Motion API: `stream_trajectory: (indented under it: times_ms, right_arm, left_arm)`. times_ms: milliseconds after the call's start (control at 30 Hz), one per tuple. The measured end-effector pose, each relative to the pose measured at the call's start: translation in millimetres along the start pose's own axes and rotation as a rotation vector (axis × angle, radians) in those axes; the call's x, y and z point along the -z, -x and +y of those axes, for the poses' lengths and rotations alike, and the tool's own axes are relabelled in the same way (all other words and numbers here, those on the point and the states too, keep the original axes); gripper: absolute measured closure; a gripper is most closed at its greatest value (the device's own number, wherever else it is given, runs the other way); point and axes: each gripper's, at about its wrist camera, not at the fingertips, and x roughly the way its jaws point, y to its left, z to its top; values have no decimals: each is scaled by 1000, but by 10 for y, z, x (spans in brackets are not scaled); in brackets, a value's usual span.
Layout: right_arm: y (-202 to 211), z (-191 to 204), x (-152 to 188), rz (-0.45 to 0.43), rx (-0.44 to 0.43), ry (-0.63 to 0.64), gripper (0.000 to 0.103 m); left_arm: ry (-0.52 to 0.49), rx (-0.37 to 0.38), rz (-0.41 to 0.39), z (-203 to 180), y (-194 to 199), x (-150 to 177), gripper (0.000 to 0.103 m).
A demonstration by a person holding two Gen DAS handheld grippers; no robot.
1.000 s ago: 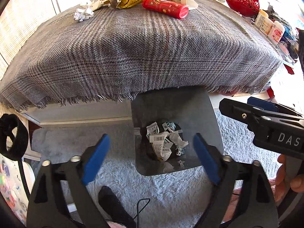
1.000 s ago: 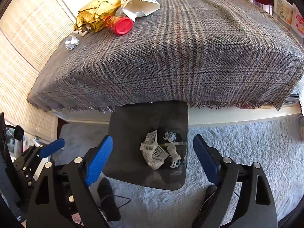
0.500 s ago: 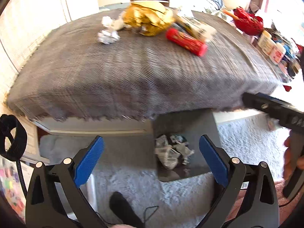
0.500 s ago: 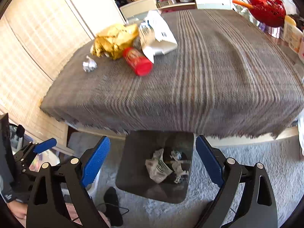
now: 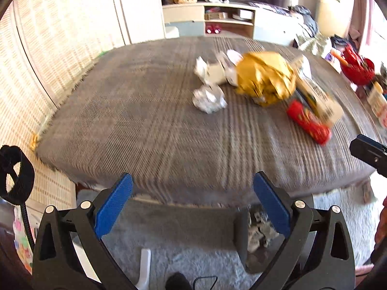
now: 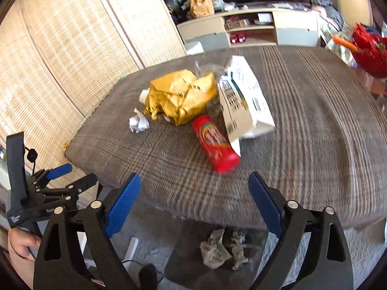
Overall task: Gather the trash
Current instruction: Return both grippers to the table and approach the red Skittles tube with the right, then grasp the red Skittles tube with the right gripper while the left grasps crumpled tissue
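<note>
We are holding the left tongs [image 5: 192, 193] spread and empty, the right tongs [image 6: 194, 193] closing on nothing, above the counter [image 6: 302, 145] (trash [image 6: 181, 96] heaped there).

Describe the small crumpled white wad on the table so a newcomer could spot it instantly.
Start at the grey plaid cloth covering the table, then find the trash cluster near its far side. The white paper wad lies apart at the cluster's window-blind edge, beside the gold wrapper. It is the smallest piece, a pale ball.
</note>
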Motion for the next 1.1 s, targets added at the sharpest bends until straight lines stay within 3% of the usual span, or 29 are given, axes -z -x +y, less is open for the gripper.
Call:
stream_trajectory:
  times_ms: [67,167,333,467,1000,1100]
  right_arm:
    - [-83,31,-93,1,-6,9,36]
    - [-237,49,-216,11,-2,15,43]
    - [-447,58,-334,25,39,46,44]
    - [-590,10,-370,48,76,58,44]
    - [-962,85,-412,107,129,151,42]
    - [-1016,20,-412,126,131,149,42]
  left_arm:
    - [3,-9,-12,15,-28,-107,8]
    - [6,-1,-16,28,-83,-253,9]
    - [17,23,-8,17,-268,-457,22]
    - [17,31,13,-20,-474,-547,26]
    - [-12,37,56,-155,-1229,-854,27]
    - [-7,61,77,-191,-1326,-860,40]
